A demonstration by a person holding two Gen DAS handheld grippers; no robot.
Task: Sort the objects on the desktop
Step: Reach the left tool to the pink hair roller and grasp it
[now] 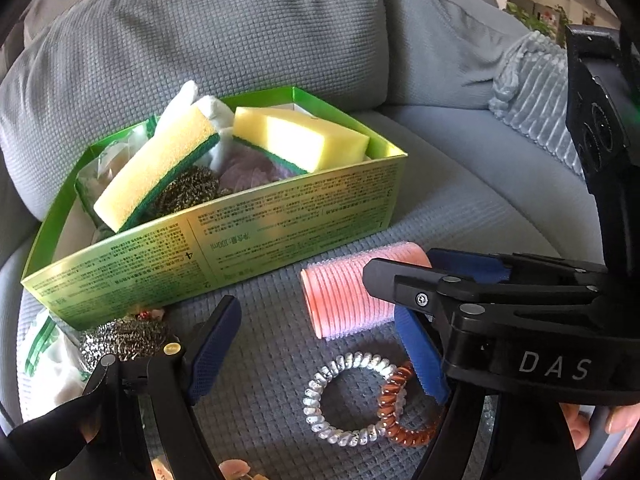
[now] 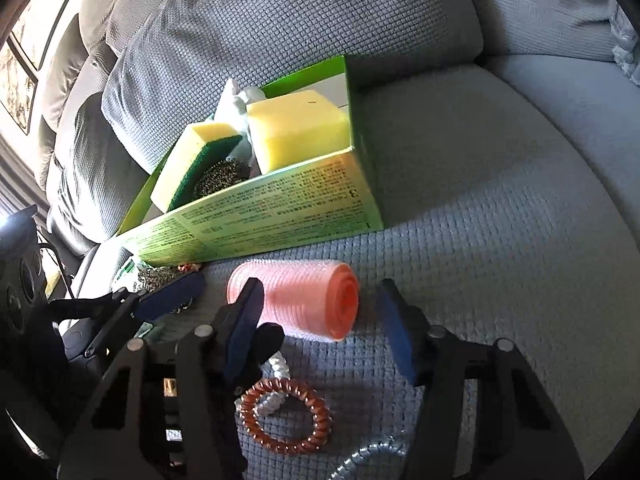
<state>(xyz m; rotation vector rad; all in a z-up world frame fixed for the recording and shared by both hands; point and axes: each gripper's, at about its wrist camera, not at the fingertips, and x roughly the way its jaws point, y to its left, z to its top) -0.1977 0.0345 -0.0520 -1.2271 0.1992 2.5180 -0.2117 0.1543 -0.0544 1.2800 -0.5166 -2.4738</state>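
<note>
While the right gripper (image 2: 320, 332) straddles the pink hair roller (image 2: 304, 300) lying on the grey sofa cushion (image 2: 500, 240), its jaws stand partly open, with the left pad close against the roller and the right pad clear of it. Beside it, the left gripper (image 1: 320, 336) hangs open with nothing between its pads. Behind the roller sits a green box (image 1: 224, 248) holding yellow sponges (image 1: 300, 140) and a steel scourer (image 1: 186, 192). Near the roller lie a clear hair tie (image 1: 340, 400) and a brown hair tie (image 2: 286, 420).
</note>
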